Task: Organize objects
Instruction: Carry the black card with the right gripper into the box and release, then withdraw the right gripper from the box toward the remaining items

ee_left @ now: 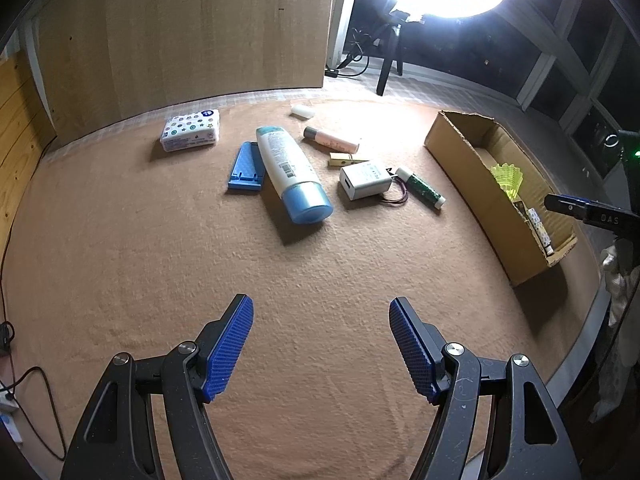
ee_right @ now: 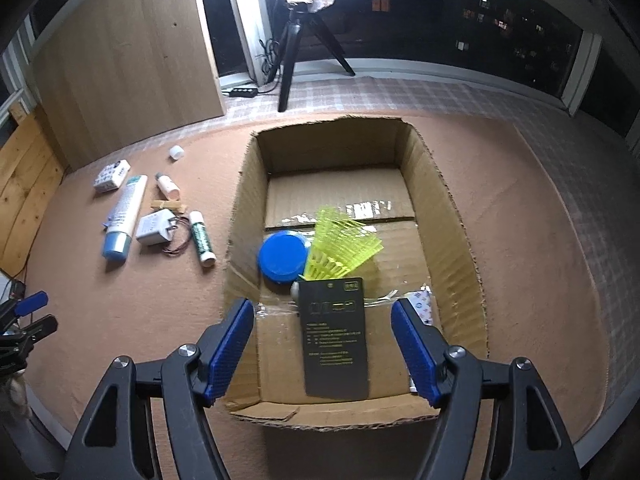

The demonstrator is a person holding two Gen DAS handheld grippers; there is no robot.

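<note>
- Right claw (ee_right: 322, 344) stood spread, empty, over the brown cardboard box (ee_right: 464, 216); flat black card (ee_right: 335, 340) lay inside, apparently released.
- Left claw (ee_left: 321, 346) spread, empty, above the desk (ee_left: 160, 260).
- Risk: the white, blue-capped bottle (ee_left: 290, 174) overlapped the blue plastic stand (ee_left: 246, 166); lifting either could drag the other.

Items scattered on a mat, a cardboard box (ee_right: 452, 208) to their right.

In the box lie a shuttlecock (ee_right: 340, 246), a round lid (ee_right: 282, 258) to its left and a flat card (ee_right: 336, 344) nearer the camera (partly overlapping the shuttlecock); outside, a bottle (ee_left: 290, 174), charger (ee_left: 364, 179) and tissue pack (ee_left: 190, 130) lie left.
</note>
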